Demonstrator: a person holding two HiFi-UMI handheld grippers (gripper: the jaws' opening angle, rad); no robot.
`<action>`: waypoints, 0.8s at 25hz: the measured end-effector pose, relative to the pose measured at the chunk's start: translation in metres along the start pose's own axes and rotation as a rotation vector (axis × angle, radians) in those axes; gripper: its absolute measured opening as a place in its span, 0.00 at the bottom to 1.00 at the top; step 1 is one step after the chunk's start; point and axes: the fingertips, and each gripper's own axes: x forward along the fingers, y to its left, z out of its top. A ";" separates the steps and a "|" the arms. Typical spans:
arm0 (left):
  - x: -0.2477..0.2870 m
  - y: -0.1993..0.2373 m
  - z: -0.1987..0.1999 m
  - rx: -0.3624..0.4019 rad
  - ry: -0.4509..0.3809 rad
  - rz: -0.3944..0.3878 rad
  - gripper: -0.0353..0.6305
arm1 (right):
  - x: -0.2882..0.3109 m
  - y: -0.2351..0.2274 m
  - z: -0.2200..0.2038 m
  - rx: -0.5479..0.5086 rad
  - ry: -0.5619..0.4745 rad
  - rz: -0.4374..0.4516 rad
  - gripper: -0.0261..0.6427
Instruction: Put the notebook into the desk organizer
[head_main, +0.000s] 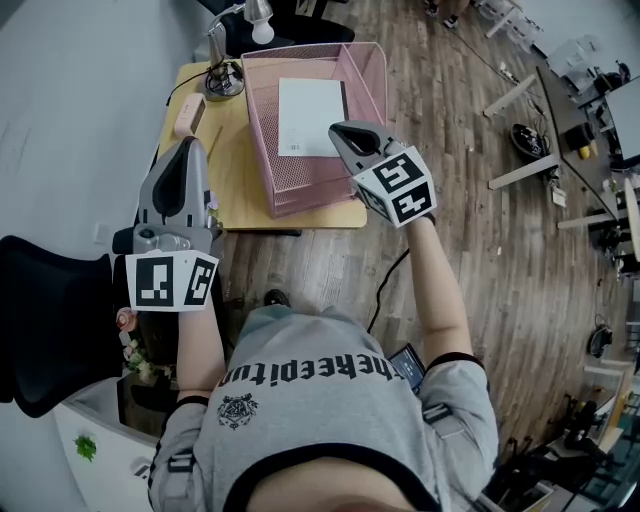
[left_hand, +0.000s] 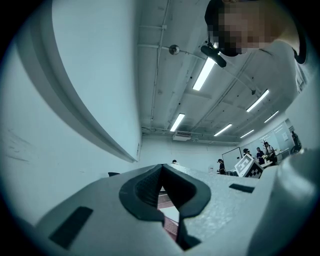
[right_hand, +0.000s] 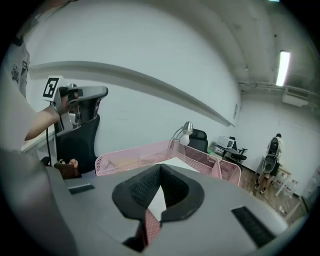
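Notebook (head_main: 311, 116) lay flat, white cover up, inside the pink mesh desk organizer (head_main: 310, 196), which stood on the wooden desk (head_main: 235, 175) with a small lamp (head_main: 258, 22) at the far edge behind it. I held my right gripper (head_main: 337, 128) over the organizer's near right corner, close to the notebook's near edge. Its jaws were pressed together with nothing between them, and only white page and pink mesh showed through the hollow behind the pads. My left gripper (head_main: 187, 142) was raised over the desk's near left edge, beside the black chair (head_main: 50, 320) and apart from the organizer. It tilted up toward the wall and ceiling lights. Its jaws met at the tips too, and it held nothing.
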 end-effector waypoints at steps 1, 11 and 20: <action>0.001 -0.005 0.000 -0.001 0.000 -0.004 0.05 | -0.004 -0.002 0.000 0.028 -0.024 -0.016 0.04; 0.004 -0.044 0.006 0.004 0.005 -0.024 0.05 | -0.049 -0.014 0.001 0.174 -0.184 -0.150 0.04; 0.002 -0.072 0.012 0.014 0.005 -0.023 0.05 | -0.092 -0.019 0.005 0.220 -0.271 -0.234 0.04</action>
